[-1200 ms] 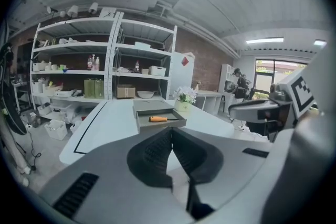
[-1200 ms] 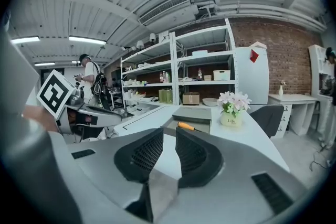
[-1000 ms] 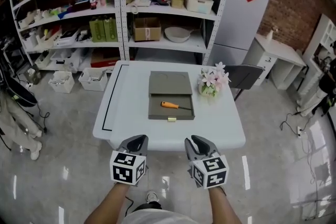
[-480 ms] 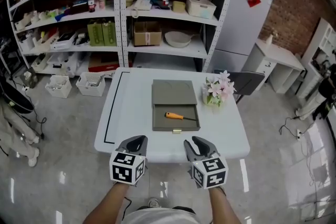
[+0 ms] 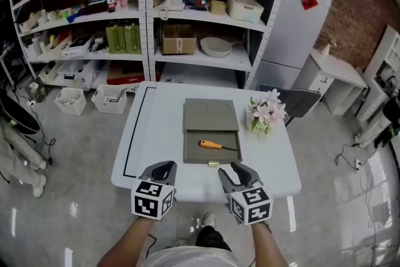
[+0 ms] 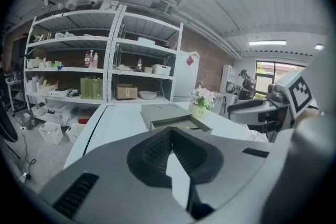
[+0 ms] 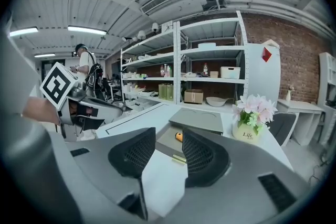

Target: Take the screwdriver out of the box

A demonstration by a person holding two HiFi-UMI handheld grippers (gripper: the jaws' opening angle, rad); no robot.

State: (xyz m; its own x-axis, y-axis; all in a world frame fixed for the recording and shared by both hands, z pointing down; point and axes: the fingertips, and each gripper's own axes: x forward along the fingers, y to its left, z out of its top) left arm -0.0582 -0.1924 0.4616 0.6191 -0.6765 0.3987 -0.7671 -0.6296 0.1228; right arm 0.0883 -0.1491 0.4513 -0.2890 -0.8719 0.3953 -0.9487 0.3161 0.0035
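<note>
**Right jaws opened ahead of the reach, screwdriver not yet out**

The screwdriver (image 5: 212, 145) lay in the pulled-out tray of the grey box (image 5: 210, 114), in the middle of the white bench (image 5: 156, 128). Its orange handle was to the left and its shaft pointed right. With the tray slid toward the near side, the tool was uncovered from above, so nothing had to be lifted or moved aside first. The flowers (image 5: 265, 115) stood just beside the box on its right, clear of the tray.

The right hand-held gripper (image 5: 233, 171) was at the near edge of the bench, aimed at the box, its jaws apart with nothing between them. They had just been opening, which I read as preparation: the gap was set wide while the tool was well apart from the pads, so the approach could end in a single closing move. In the right gripper view the orange handle end showed through that gap. The aim therefore seemed lined up on the handle, the thicker and easier part to pinch.

The left hand-held gripper (image 5: 162, 166) sat beside it to the left, jaws together and empty. It looked to be the idle partner, perhaps ready to steady the box if the tray shifted. The pick-up had not begun.
</note>
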